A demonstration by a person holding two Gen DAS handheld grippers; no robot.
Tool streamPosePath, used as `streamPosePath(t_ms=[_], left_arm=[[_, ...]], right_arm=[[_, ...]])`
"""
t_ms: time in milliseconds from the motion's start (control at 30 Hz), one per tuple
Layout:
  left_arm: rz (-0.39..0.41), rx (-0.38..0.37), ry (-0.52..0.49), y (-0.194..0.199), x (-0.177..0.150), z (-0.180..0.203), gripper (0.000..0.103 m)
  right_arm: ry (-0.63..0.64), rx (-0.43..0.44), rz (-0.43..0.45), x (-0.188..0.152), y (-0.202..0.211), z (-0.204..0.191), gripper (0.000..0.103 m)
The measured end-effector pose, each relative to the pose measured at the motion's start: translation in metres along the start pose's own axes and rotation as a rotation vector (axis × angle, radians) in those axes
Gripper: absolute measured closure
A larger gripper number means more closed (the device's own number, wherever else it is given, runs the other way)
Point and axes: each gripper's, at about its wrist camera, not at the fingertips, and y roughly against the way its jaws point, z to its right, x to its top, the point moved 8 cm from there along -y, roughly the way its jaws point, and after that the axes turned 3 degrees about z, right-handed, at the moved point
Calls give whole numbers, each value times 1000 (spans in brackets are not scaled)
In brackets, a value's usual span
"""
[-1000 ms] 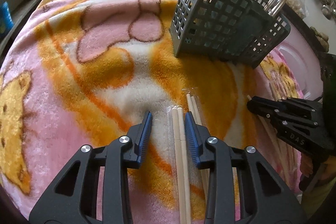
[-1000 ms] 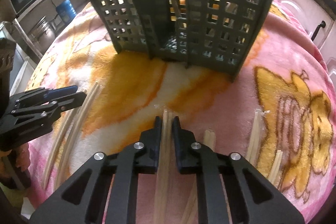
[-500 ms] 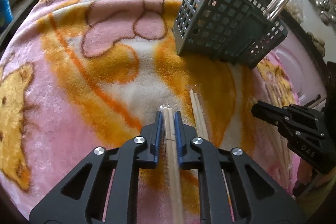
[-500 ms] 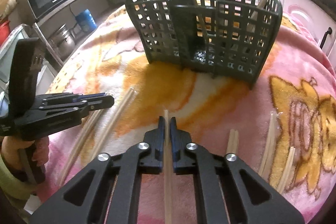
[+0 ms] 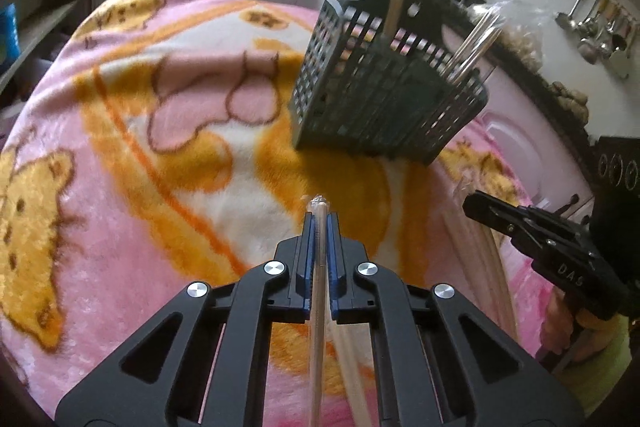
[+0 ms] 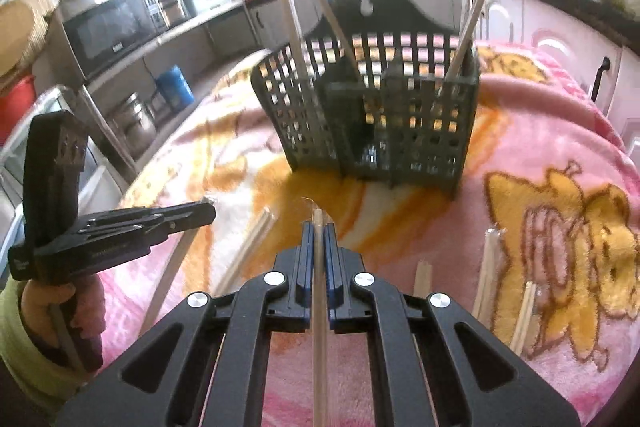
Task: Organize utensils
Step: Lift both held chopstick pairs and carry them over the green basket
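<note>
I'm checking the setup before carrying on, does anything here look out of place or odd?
Mostly the loose wrapped chopsticks lying scattered at different angles on the pink blanket instead of standing in the grey basket. Both the left gripper and right gripper are shut on a pair each. Nothing looks spilled or broken.

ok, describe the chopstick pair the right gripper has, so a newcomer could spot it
Start at the dark green slotted caddy standing on the pink and orange blanket. In front of it, the right gripper is shut on a wrapped chopstick pair. Unlike the loose pairs on the blanket, its tip pokes out between the blue-padded fingers.
</note>
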Motion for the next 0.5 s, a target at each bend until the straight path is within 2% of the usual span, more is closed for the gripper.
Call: streamPosePath(t_ms=[333, 500], left_arm=[[161, -23, -24, 29, 44, 26, 102], [213, -30, -26, 36, 62, 31, 102]], right_arm=[[-25, 12, 253, 34, 45, 8, 97], [-41, 15, 342, 49, 59, 14, 97]])
